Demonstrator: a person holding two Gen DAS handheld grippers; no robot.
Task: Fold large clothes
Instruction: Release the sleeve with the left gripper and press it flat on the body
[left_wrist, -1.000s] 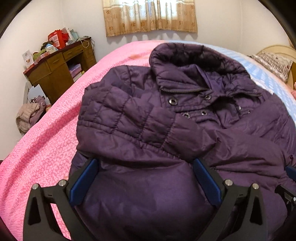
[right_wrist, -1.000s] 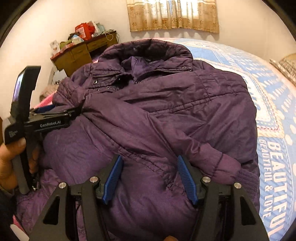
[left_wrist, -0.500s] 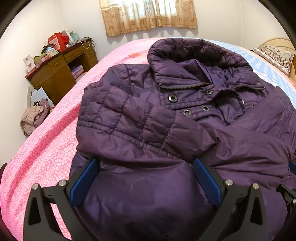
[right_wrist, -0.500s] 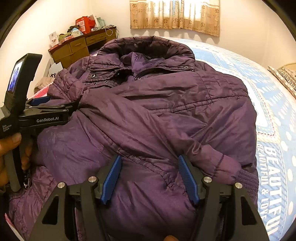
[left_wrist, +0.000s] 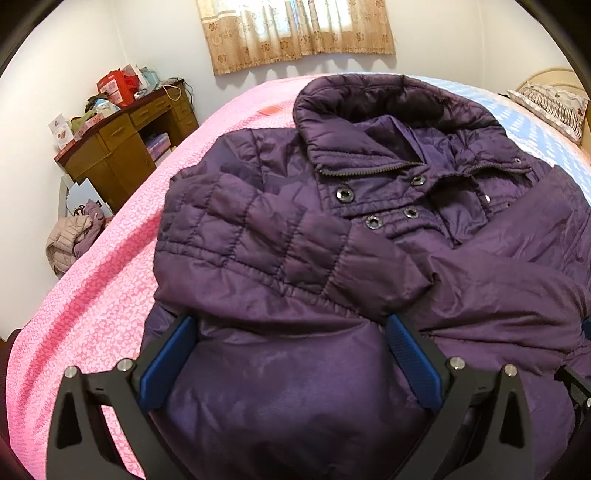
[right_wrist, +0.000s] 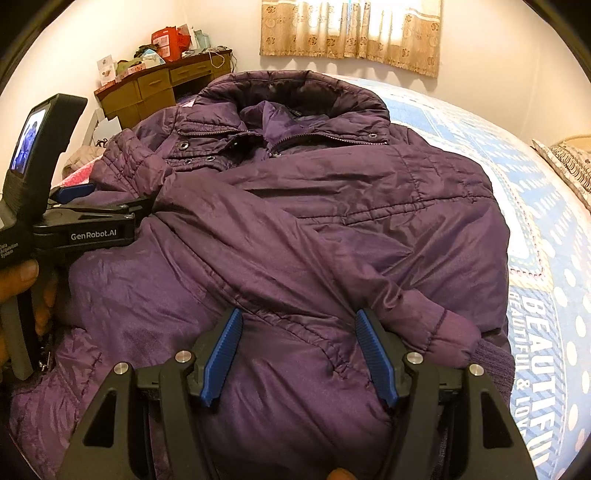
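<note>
Purple quilted puffer jacket (left_wrist: 332, 280) lies face up on the bed (left_wrist: 92, 302), both sleeves crossed over the chest, hood toward the curtained window. Left hand-held gripper (left_wrist: 291, 354) and right hand-held gripper (right_wrist: 299, 354) both stand released, blue pads spread wide over the lower half, gripping nothing. Judged next: pinch the hem at both corners together, lift evenly, and carry it toward the collar so the sleeves remain tucked.

quilted jacket (left_wrist: 295, 258), faintly glossy cloth
</note>
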